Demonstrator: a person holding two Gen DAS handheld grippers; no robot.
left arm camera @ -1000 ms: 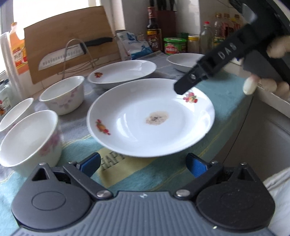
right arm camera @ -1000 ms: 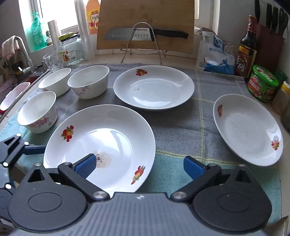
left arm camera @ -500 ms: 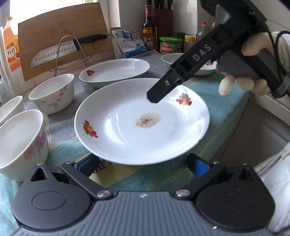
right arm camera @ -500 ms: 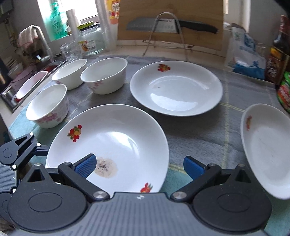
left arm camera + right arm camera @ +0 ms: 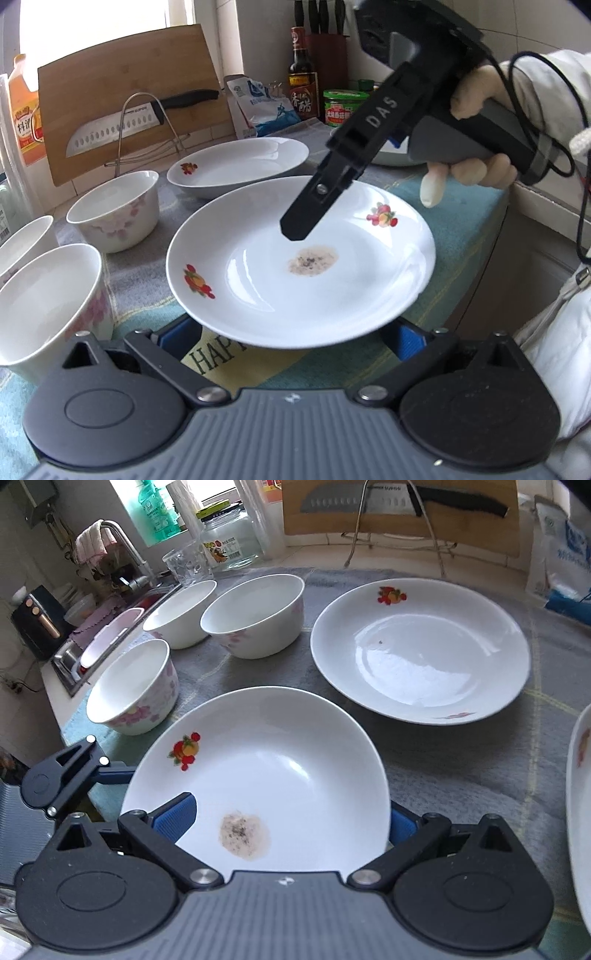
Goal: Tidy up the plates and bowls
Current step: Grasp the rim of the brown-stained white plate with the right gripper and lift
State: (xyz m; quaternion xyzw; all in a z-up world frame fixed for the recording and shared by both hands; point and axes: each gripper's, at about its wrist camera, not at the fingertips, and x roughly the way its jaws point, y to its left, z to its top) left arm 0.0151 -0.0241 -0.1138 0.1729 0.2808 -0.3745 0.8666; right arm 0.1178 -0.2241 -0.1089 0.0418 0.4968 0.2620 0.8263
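Three plates (image 5: 421, 653) and four bowls (image 5: 255, 616) lie unstacked across the worktop (image 5: 443, 768); nothing is sorted yet. Both claws, left (image 5: 288, 334) and right (image 5: 284, 818), gape wide, empty, flanking the stained plate (image 5: 301, 262) at the worktop's front edge.

right gripper (image 5: 295, 232): black, "DAS" lettering | blue pads (image 5: 173, 818) | black cable (image 5: 576, 122) | white sleeve (image 5: 554, 92)
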